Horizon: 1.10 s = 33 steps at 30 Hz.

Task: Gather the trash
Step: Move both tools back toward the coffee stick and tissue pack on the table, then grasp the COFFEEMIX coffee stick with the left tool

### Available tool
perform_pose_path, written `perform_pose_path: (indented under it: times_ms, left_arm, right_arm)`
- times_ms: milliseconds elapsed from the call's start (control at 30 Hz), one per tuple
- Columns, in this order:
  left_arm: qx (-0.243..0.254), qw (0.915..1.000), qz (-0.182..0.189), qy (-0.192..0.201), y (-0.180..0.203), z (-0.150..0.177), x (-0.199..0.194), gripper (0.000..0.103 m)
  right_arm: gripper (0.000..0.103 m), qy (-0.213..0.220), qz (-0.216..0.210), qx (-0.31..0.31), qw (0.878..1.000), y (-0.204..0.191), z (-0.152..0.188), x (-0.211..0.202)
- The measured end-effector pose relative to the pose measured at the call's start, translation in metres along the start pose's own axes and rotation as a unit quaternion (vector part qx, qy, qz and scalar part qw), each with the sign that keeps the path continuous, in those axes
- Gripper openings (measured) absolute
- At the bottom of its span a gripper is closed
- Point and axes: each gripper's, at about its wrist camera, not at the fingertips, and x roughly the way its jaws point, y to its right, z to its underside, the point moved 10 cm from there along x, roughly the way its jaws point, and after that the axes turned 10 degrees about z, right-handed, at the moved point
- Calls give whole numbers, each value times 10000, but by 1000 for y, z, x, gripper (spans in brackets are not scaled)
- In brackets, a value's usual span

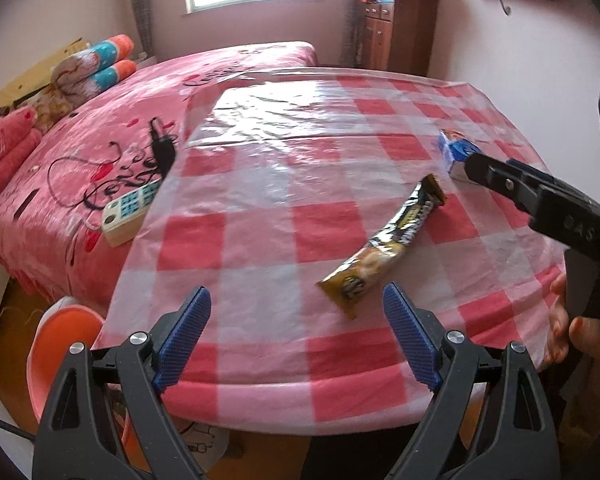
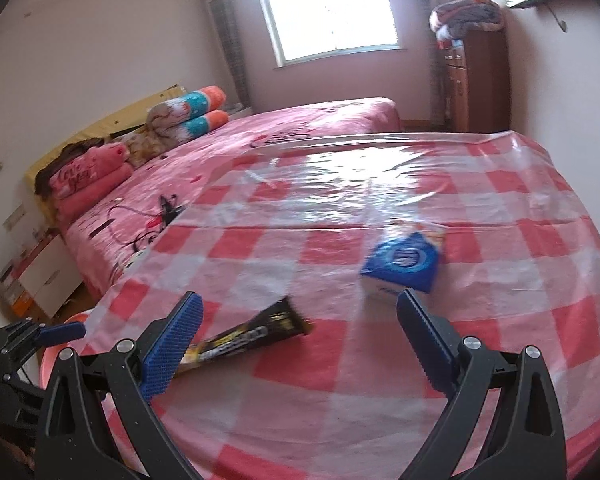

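Observation:
A yellow and black snack wrapper [image 1: 388, 240] lies on the red-checked table [image 1: 260, 240]. A small blue and white carton [image 1: 456, 156] stands behind it at the right. My left gripper [image 1: 296, 304] is open and empty, just short of the wrapper's near end. My right gripper [image 2: 300, 312] is open and empty above the table; the wrapper [image 2: 248, 338] lies by its left finger and the blue carton [image 2: 402, 266] stands just beyond its right fingertip. In the left wrist view the right gripper's arm [image 1: 540, 196] reaches in from the right towards the carton.
A pink bed [image 1: 80, 152] adjoins the table's left side, with a remote control [image 1: 130, 206], a black cable and pillows on it. An orange-pink bin [image 1: 60, 344] stands by the table's near left corner. A wooden cabinet [image 1: 396, 28] stands at the back wall.

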Motion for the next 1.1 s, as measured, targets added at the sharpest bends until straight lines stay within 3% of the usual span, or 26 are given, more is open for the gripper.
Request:
perform_pose_path:
  times_ms: [467,833,1100]
  left_arm:
    - [785,9967,145,-165,48,-19,31,88]
    - [739,9965,358,-182,57,-33,55,88]
    - [640,9958,566,-317,65,-34,73,70]
  right_arm:
    - [96,-151,457,256,9985,42,-10,17]
    - [96,-585,356,469,9966,63,-14,47]
    - [96,-960,230,245,9948,57,-14,73]
